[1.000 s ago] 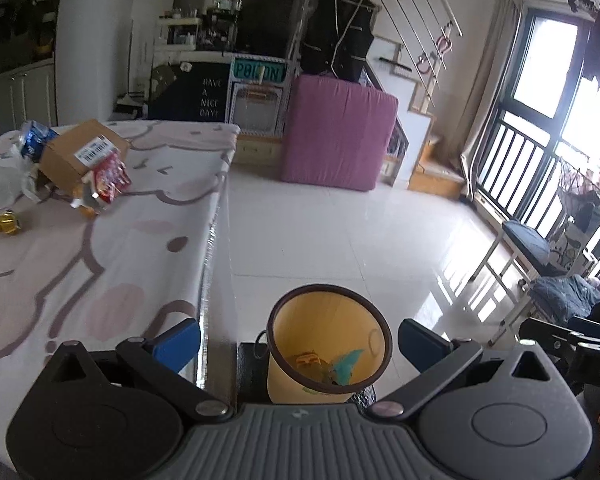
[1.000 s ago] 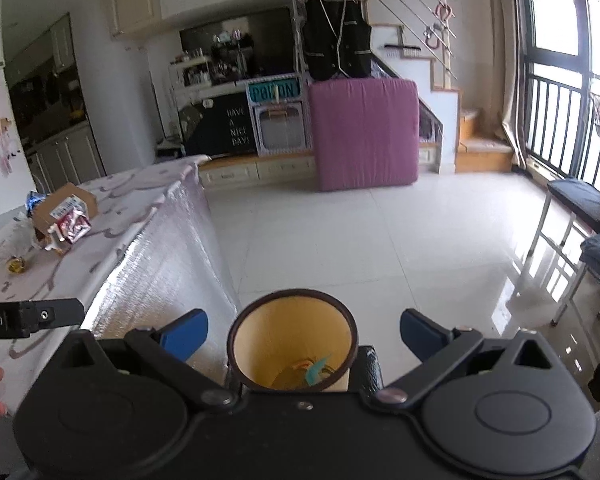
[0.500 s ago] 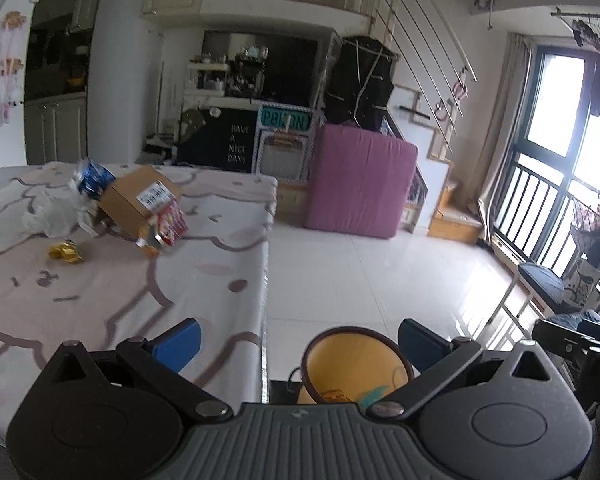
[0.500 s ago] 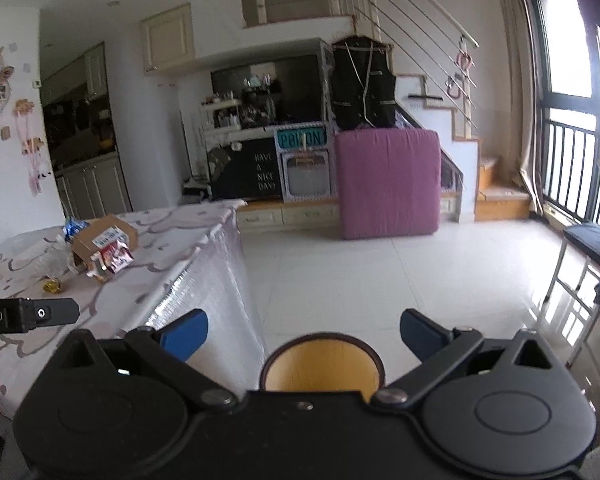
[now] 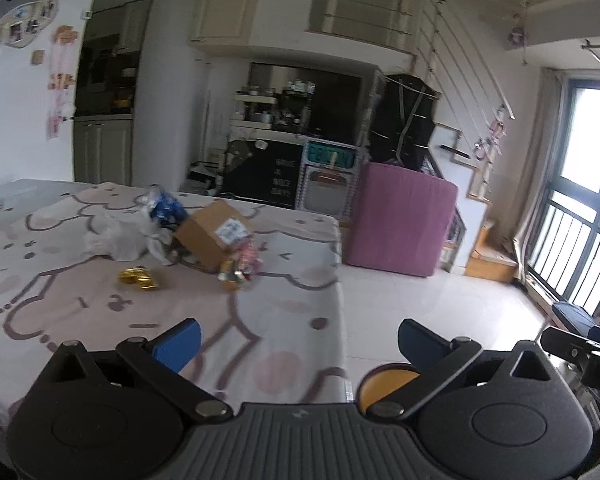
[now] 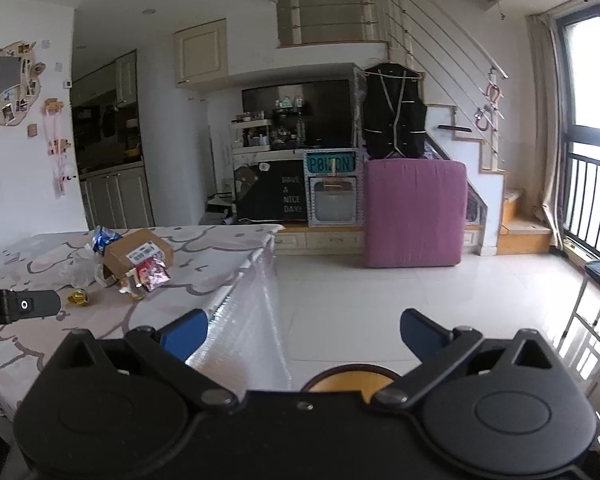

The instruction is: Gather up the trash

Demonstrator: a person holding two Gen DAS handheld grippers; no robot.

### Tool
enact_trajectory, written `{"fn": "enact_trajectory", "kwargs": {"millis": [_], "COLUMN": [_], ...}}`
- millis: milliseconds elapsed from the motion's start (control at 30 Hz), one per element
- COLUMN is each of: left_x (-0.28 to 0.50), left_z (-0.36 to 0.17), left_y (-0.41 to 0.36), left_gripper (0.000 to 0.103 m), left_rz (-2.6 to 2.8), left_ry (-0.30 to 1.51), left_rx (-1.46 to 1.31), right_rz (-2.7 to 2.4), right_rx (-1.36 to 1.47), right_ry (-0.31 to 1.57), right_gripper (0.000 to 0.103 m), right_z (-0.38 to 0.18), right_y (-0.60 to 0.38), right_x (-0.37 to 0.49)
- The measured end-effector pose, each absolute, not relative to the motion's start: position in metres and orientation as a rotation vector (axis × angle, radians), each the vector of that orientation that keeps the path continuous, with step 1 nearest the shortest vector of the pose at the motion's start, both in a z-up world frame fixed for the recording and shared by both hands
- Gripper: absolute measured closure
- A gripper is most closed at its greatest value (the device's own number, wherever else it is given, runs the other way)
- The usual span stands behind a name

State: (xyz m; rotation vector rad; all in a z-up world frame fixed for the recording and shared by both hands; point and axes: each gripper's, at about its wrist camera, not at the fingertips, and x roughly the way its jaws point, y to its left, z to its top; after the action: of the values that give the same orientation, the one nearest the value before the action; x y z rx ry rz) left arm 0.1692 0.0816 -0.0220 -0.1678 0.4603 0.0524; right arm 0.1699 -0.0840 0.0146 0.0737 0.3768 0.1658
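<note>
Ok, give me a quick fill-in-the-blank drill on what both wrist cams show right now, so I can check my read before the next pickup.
1. The cardboard box lies on the ____.
2. The crumpled wrapper lying apart from the box, nearer the camera, is ____ in colour.
3. Both the left gripper and the right gripper have their jaws ____.
4. The big cushion standing on the floor is ____.

Missing words: table; gold; open; pink
</note>
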Motion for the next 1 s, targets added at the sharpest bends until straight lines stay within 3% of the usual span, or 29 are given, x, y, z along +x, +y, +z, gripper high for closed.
{"fn": "enact_trajectory", "kwargs": {"millis": [667, 1000], "left_x": [0.188, 0.223], "left_z": [-0.043, -0.063], "left_y": [0.205, 0.254], "left_gripper": [0.000, 0.000], "left_rz": [0.256, 0.239], "left_ry": [0.434, 0.465], "left_rx": [-0.198, -0.379], "right_rz": [0.323, 0.371], "right_rx": [0.058, 0.224], "right_ry": [0.368, 0.522], "right_gripper": [0.000, 0.000], "right_z": [-0.003, -0.025], "right_y": [0.058, 0.134], "right_x": [0.257, 0.363]}}
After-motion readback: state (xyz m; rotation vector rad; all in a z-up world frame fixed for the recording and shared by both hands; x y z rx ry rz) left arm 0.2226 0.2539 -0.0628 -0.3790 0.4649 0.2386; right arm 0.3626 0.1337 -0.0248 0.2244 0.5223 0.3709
